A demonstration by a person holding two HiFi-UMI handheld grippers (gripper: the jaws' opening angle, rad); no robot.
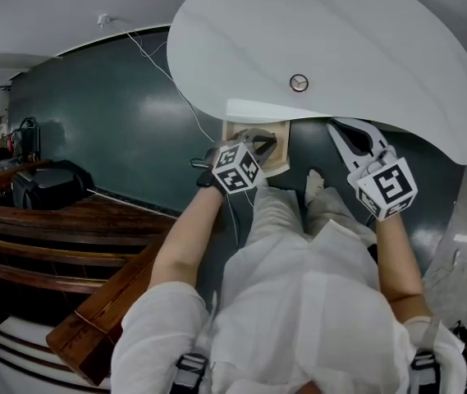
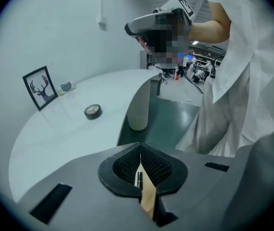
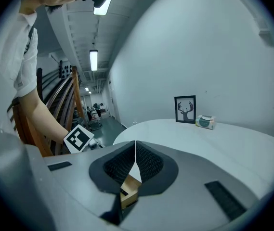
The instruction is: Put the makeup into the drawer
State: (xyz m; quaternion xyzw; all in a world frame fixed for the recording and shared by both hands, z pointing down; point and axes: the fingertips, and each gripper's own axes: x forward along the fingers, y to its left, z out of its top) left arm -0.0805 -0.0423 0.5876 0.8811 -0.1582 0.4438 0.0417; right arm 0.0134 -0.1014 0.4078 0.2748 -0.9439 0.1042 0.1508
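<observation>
A round makeup compact [image 1: 299,83] [image 2: 93,111] lies on the white table [image 1: 397,48], apart from both grippers. Under the table's near edge a wooden drawer [image 1: 277,164] stands pulled out. My left gripper [image 1: 259,144] [image 2: 139,163] hovers over the drawer, its pads pressed together with nothing between them; only wood shows through the slit below them. My right gripper [image 1: 350,135] [image 3: 135,152] hangs to the right of the drawer near the table's edge, also shut and empty. A corner of the drawer [image 3: 127,188] shows beneath its pads.
A framed deer picture [image 2: 41,87] [image 3: 185,109] and a small green box [image 2: 67,86] [image 3: 205,121] stand at the table's far side. A white table leg [image 2: 139,105] rises from the dark green floor. Wooden stair rails [image 1: 61,245] run at the left.
</observation>
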